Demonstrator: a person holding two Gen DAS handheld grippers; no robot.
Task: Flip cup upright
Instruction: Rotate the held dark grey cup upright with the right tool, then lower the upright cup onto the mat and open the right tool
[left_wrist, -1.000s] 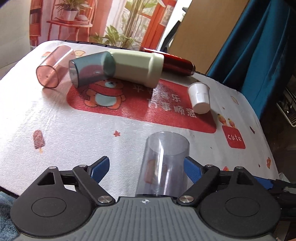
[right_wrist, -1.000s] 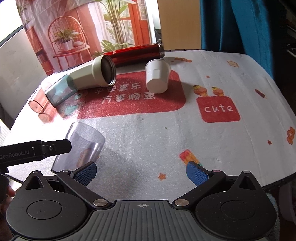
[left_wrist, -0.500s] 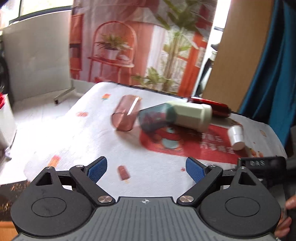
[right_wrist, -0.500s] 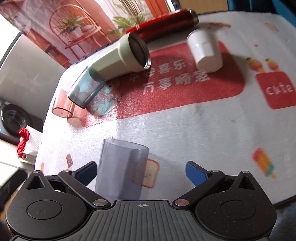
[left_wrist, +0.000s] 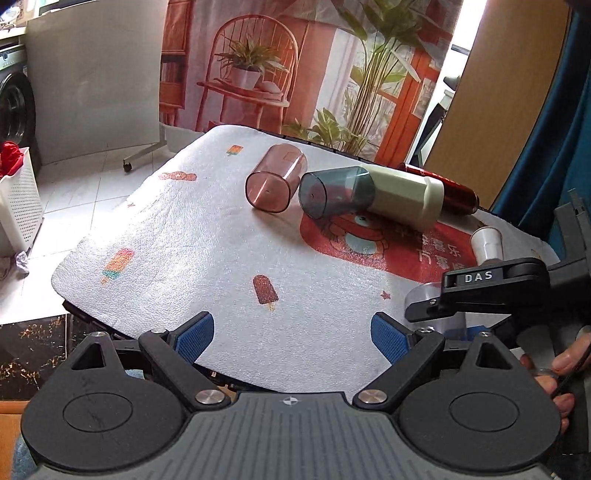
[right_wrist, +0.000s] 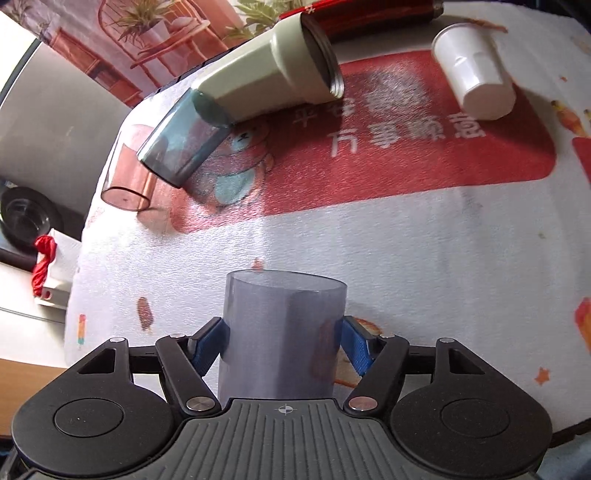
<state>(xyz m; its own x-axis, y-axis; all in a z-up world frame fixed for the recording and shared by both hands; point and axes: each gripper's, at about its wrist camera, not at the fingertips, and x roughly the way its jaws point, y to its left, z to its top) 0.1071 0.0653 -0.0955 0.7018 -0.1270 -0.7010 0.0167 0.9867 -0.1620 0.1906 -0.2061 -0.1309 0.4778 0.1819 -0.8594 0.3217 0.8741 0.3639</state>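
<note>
Right hand-held gripper clamps clear cup; "DAS" label.

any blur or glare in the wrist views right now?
Left wrist: sharp, strong fisheye bend, window glare top right. Right wrist: clear cup between the right gripper pads is crisp; white cup and red print soft, smeared.

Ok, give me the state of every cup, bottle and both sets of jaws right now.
clear grey cup: clamped between the right jaws
right gripper: shut on it
left gripper: open, holding nothing
pink cup: lying on its side
teal cup: lying on its side
cream bottle: lying on its side, uncapped
white paper cup: lying on its side
red bottle: lying on its side
</note>
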